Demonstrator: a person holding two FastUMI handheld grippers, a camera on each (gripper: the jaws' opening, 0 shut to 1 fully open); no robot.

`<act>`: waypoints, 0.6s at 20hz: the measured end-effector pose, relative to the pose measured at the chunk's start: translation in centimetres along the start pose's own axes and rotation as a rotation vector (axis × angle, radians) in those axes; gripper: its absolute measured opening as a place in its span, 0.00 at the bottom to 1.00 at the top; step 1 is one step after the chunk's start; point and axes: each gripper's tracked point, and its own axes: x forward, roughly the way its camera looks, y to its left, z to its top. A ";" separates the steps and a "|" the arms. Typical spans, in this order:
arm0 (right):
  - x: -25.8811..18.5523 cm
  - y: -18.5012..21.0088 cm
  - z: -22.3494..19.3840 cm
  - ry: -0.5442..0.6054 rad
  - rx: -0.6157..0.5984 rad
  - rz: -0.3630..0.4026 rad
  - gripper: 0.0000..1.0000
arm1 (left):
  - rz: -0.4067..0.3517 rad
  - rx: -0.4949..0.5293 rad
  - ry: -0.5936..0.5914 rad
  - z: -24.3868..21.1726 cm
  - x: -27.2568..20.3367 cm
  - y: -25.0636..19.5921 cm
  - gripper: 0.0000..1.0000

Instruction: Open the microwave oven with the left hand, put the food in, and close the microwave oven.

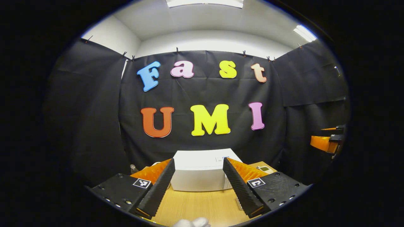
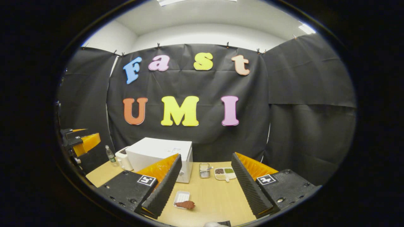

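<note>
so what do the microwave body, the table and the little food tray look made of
Microwave: looks like white painted metal or plastic, smooth, matte; can't tell which. Table: light wood-grain surface, possibly laminate. Food tray: white, thin-rimmed, likely plastic or foam.

A clear bottle (image 2: 109,155), white kettle (image 2: 122,159), metal container (image 2: 204,170) and compartment tray (image 2: 225,173) stand on the table (image 2: 214,198).

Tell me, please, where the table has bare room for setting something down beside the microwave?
In the right gripper view, bare wood lies between the small tray of food and the right tongs, running back toward the microwave. It is crowded behind: a metal container and a divided dish sit right of the microwave, a kettle and bottle left.
</note>
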 end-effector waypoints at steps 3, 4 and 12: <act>0.0 -0.1 -0.1 0.001 -0.003 -0.001 0.92 | 0.009 -0.007 0.004 -0.5 0.4 0.3 0.87; 0.0 -0.1 -0.1 0.004 -0.007 0.000 0.92 | 0.015 -0.006 0.007 -0.8 0.7 0.5 0.95; -0.1 -1.0 0.4 0.009 0.009 -0.010 0.92 | -0.023 -0.042 0.019 -6.3 4.1 -1.8 0.95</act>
